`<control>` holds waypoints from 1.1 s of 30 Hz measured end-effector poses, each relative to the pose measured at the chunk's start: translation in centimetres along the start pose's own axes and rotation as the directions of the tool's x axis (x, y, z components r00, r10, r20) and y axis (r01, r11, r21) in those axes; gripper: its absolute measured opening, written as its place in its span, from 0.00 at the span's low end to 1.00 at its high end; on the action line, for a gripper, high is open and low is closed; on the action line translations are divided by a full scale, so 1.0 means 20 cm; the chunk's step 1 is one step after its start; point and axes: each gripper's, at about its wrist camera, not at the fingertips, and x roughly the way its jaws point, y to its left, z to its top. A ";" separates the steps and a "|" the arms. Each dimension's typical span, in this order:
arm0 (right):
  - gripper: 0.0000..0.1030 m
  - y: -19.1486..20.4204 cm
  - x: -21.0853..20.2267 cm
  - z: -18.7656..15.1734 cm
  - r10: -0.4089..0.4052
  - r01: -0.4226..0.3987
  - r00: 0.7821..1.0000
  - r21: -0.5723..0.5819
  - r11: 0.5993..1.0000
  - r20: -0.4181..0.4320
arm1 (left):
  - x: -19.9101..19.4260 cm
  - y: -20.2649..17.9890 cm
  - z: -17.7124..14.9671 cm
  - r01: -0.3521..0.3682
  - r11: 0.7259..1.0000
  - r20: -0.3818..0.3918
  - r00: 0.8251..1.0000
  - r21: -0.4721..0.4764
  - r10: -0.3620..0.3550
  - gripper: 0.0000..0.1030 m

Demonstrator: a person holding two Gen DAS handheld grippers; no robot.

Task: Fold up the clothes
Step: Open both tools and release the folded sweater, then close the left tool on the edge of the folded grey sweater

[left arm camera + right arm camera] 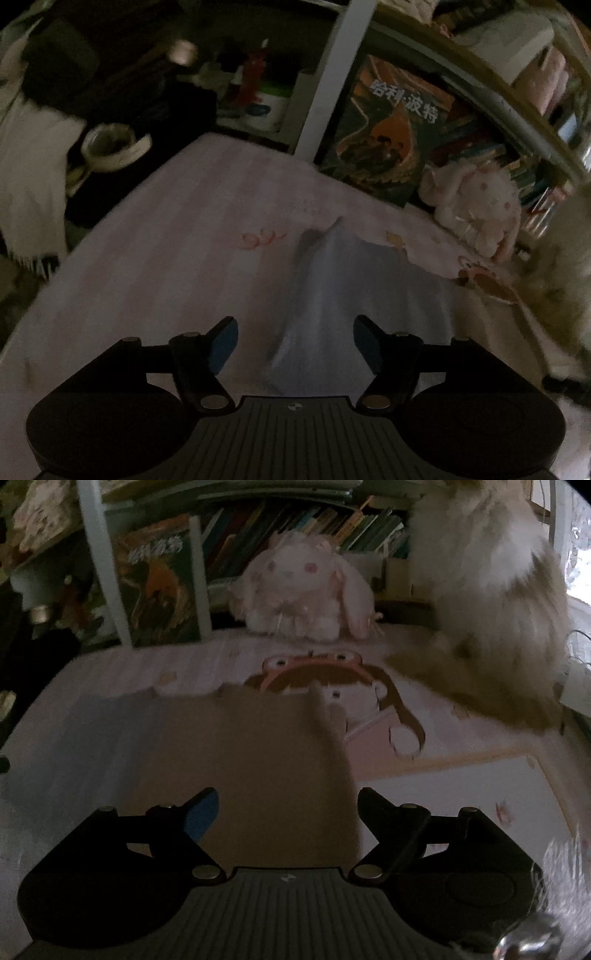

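Observation:
A pale blue-grey cloth point(354, 291) lies on the pink printed table cover point(155, 258), one corner pointing away. My left gripper point(295, 343) is open and empty, just above the cloth's near edge. In the right wrist view the cloth shows as a pale blue part point(103, 738) at the left and a brown-looking part point(251, 760) in the middle. My right gripper point(286, 812) is open and empty above the brown part's near end. The scene is dim and blurred.
A pink plush rabbit point(299, 590) sits at the table's far edge, also in the left wrist view point(476, 210). A fluffy beige animal or plush point(498, 602) is at the right. A large book point(391, 125), a white post point(328, 77) and shelves stand behind. A tape roll point(110, 147) lies left.

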 end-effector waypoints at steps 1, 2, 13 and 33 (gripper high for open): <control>0.81 0.01 -0.02 -0.03 -0.006 0.006 1.000 0.002 1.000 -0.004 | -0.01 0.02 -0.02 0.017 0.999 -0.011 1.000 -0.038 -0.018 0.69; 0.81 0.03 -0.03 -0.06 -0.011 0.011 1.000 0.005 1.000 -0.009 | -0.01 0.04 -0.03 0.034 0.997 -0.021 0.999 -0.075 -0.036 0.69; 0.81 0.12 -0.17 -0.25 -0.032 0.034 0.999 0.062 0.997 -0.033 | 0.07 0.22 -0.10 0.150 0.858 -0.051 0.978 -0.491 -0.201 0.67; 0.79 -0.18 -0.10 -0.10 -0.018 0.019 0.999 0.047 0.999 -0.033 | 0.07 0.18 -0.16 0.085 0.799 0.071 0.996 -0.595 -0.053 0.09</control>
